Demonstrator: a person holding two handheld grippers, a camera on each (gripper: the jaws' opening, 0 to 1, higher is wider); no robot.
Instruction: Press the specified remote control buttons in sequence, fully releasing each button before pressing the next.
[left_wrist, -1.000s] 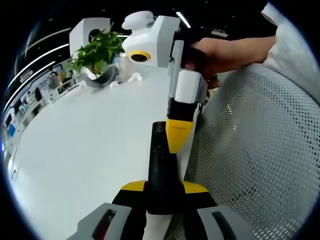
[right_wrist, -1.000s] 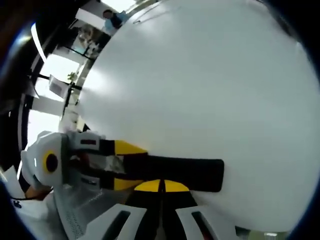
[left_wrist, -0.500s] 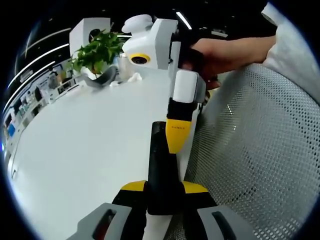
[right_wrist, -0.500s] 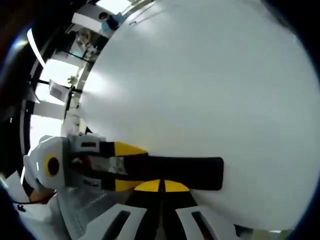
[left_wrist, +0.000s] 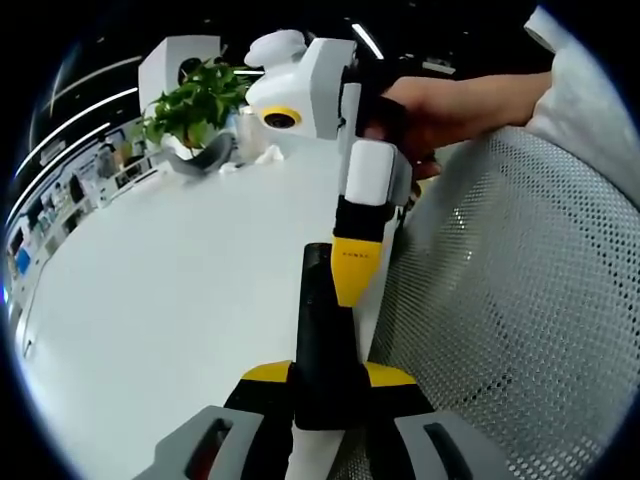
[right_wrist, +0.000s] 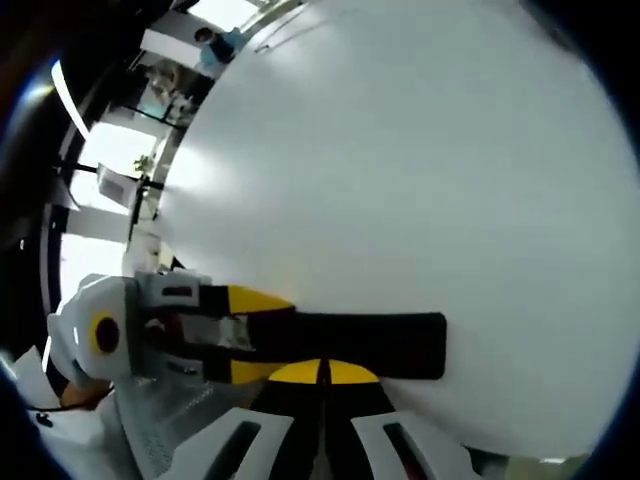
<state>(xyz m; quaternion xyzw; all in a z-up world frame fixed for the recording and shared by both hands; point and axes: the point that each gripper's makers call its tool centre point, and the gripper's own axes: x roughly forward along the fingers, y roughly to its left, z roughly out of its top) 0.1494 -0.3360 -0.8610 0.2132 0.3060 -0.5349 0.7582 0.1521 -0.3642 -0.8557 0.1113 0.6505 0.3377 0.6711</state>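
Note:
A black remote control (left_wrist: 318, 320) is clamped by its near end between the yellow tips of my left gripper (left_wrist: 325, 375), which is shut on it. It points away over the white table (left_wrist: 180, 270). My right gripper (left_wrist: 352, 275), held by a hand (left_wrist: 450, 100), comes down from above with its yellow tips together on the remote's upper face. In the right gripper view the remote (right_wrist: 380, 345) lies crosswise. My right gripper (right_wrist: 320, 372) is shut, its tips against the remote. The left gripper (right_wrist: 255, 333) grips the remote's left end.
A green potted plant (left_wrist: 195, 100) in a grey pot stands at the table's far end. A grey mesh chair back (left_wrist: 520, 300) sits close on the right. The white tabletop (right_wrist: 400, 150) stretches wide beyond the remote.

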